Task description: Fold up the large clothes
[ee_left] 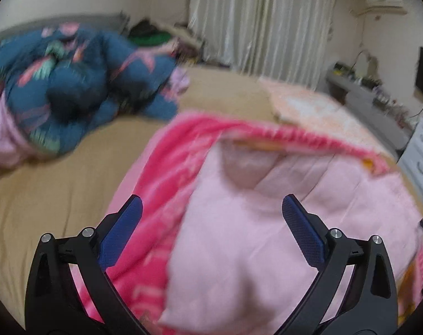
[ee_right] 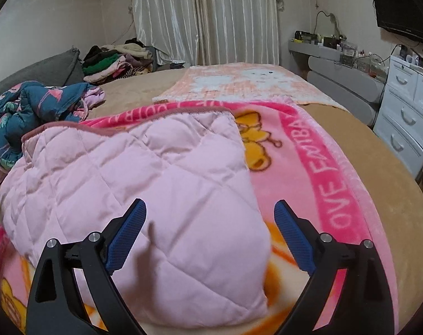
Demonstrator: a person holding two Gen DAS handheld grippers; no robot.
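Left gripper (ee_left: 211,209) first: my jaws stand wide apart, nothing pinched, hovering over the pink quilted blanket (ee_left: 253,223) that lies folded over on the bed (ee_left: 44,195). Now the right gripper (ee_right: 210,213): also spread, empty, above the same pink quilted blanket (ee_right: 127,167), which rests on the cartoon fleece (ee_right: 309,167). I reckon I should pinch both layers at the near edge, 1 corner per tong, evenly.

The pale pink quilted blanket (ee_right: 133,178) lies folded on top of the bright pink fleece blanket with bears (ee_right: 303,167), on the tan bed (ee_right: 384,195). The crumpled dark blue flowered quilt (ee_right: 35,106) lies left. The peach checked blanket (ee_right: 247,86) lies behind.
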